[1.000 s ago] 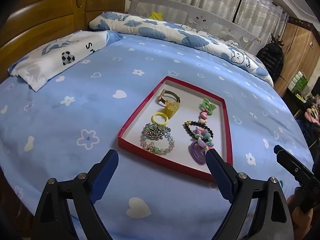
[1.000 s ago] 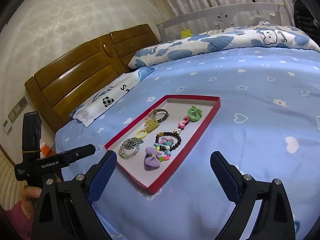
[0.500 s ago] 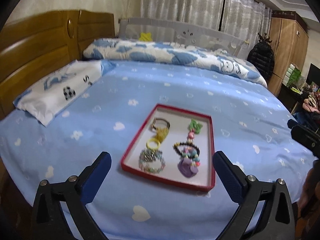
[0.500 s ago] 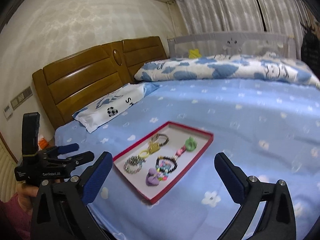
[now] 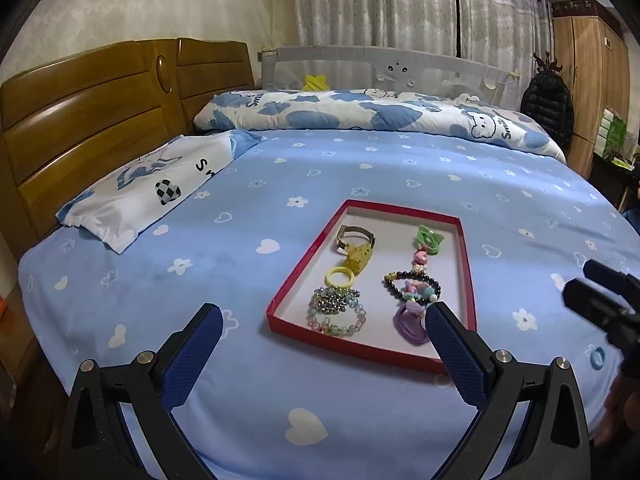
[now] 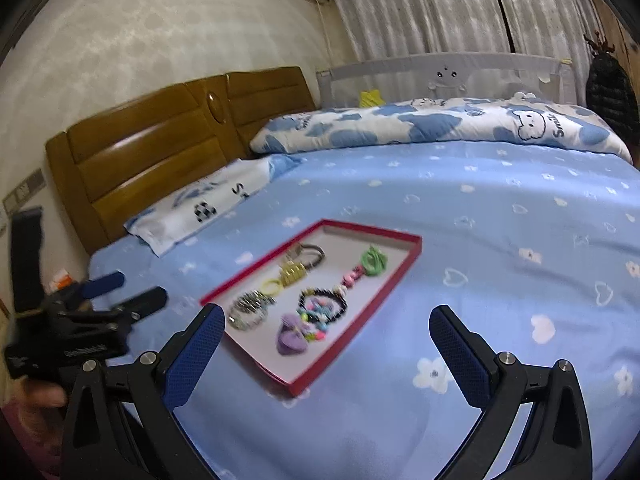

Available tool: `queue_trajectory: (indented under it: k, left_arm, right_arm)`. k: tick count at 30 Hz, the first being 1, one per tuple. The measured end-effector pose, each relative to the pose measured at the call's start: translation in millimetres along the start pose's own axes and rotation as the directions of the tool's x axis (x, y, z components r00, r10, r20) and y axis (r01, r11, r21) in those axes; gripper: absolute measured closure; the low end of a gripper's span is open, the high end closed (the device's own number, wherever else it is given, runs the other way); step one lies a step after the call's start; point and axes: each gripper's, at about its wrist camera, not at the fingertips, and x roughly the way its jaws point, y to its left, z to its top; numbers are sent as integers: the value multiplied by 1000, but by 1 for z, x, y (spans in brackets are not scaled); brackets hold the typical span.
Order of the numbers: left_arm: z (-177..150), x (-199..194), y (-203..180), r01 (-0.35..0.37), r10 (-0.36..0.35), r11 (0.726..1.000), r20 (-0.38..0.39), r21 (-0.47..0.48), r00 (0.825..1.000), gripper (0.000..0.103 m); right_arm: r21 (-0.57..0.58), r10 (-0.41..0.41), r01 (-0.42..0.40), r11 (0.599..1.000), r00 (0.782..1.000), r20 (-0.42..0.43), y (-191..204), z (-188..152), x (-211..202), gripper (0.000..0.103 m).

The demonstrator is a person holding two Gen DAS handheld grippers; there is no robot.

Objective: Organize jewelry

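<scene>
A shallow red tray (image 5: 308, 258) with a white floor lies on the blue bedspread. Its left row holds a band bracelet (image 5: 356, 236), a yellow clip (image 5: 360, 257), a yellow ring (image 5: 340, 279) and a pastel bead bracelet (image 5: 336, 314). The right row has a green hair tie (image 5: 429, 237), a black bead bracelet (image 5: 414, 286) and a purple hair tie (image 5: 410, 322). My left gripper (image 5: 323, 312) hovers open before the tray's near edge, holding nothing. My right gripper (image 6: 327, 314) is wide open and empty, near the tray's (image 6: 358, 316) front corner.
A white and blue pillow (image 5: 148, 188) lies left of the tray by the wooden headboard (image 5: 80, 120). A rolled quilt (image 5: 360, 112) runs along the far side. A wardrobe (image 5: 592, 80) stands at the right. The other hand's gripper (image 6: 136, 290) shows at the left.
Both cameras have tipped up and pulled back, so more of the wall and curtains shows. Both pairs of jaws stand slightly wider. The jewellery in the tray has not moved.
</scene>
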Motion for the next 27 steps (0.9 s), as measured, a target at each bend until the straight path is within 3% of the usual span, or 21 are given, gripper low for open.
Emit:
queue_trajectory:
  k: [9, 27]
  left_arm:
    - [-11, 11, -4, -23, 23, 1000, 24, 10, 999, 1]
    - [-17, 17, 0, -21, 20, 1000, 31, 12, 999, 1]
  right_arm:
    - [-16, -76, 76, 997, 997, 8, -3, -19, 6, 0]
    - [-26, -123, 123, 992, 992, 15, 0, -26, 9, 0]
